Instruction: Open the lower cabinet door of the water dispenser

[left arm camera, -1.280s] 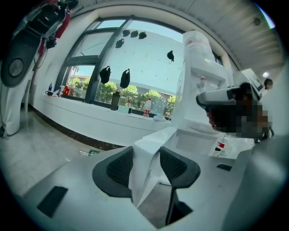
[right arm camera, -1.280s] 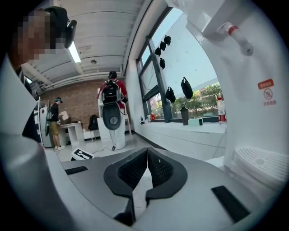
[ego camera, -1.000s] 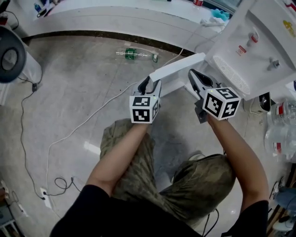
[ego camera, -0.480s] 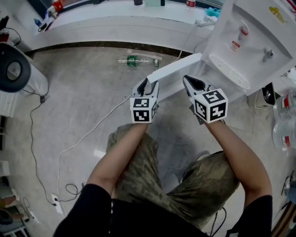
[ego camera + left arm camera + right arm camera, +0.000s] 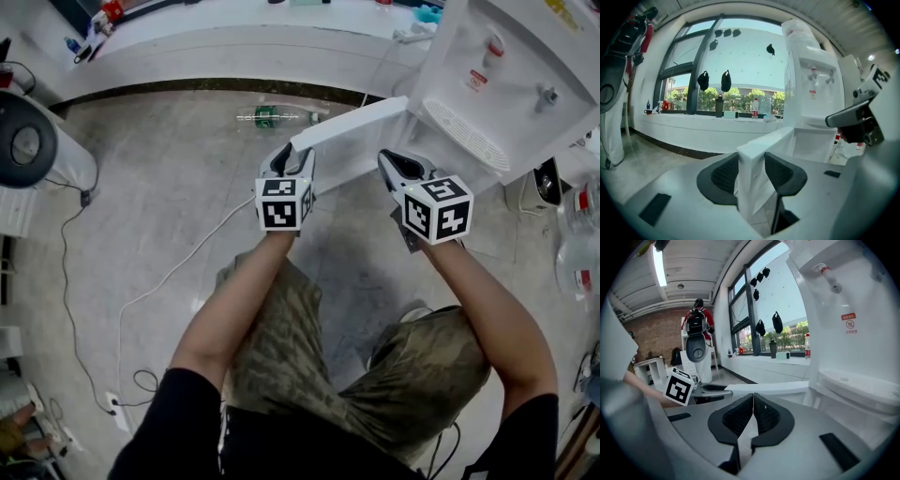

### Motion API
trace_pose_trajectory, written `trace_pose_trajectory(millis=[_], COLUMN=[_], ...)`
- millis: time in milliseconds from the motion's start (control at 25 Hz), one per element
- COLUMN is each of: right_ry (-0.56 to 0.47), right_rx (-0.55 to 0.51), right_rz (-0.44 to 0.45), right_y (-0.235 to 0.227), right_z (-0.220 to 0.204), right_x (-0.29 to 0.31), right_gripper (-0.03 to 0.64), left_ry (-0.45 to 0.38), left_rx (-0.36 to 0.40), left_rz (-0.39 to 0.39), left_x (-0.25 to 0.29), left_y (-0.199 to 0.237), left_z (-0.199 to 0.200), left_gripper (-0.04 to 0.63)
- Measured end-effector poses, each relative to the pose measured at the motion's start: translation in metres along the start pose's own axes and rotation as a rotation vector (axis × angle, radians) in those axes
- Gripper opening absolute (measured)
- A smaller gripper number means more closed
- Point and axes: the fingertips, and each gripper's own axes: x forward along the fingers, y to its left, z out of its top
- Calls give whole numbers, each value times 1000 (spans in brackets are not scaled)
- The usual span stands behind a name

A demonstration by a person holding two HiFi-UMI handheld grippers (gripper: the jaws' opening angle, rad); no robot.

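Note:
The white lower cabinet door of the water dispenser stands swung open, reaching out to the left. My left gripper is shut on the door's free edge. In the left gripper view the door edge stands upright between the black pads of my left gripper. My right gripper hovers beside the door, just in front of the dispenser's base, shut with nothing in it. In the right gripper view its closed jaws point along the door toward the left gripper.
A plastic bottle lies on the tiled floor beyond the door. A white cable runs across the floor to the left. A round grey fan stands far left. A white window ledge runs along the back. Bottles crowd the right edge.
The left gripper has stayed on the door edge, rolling slightly. The right gripper has sunk a little beside the door. The head camera's view has shifted.

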Motion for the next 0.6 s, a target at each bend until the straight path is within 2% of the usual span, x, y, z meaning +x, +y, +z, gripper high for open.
trace_pose_trajectory(millis=[80, 200, 400, 600], right_ry=[11, 23, -1, -9], right_rx=[27, -7, -41, -84], right_rz=[1, 9, 6, 3], right_y=[0, 3, -2, -9], right_z=[-7, -11, -6, -3], right_x=[-2, -1, -5, -8], right_gripper=[0, 0, 0, 0], left_ry=[18, 23, 0, -46], left_rx=[7, 12, 29, 20], left_rz=[-2, 11, 55, 57], left_x=[-1, 2, 10, 16], left_y=[-1, 2, 12, 17], left_z=[0, 2, 6, 8], left_gripper=[160, 159, 150, 146])
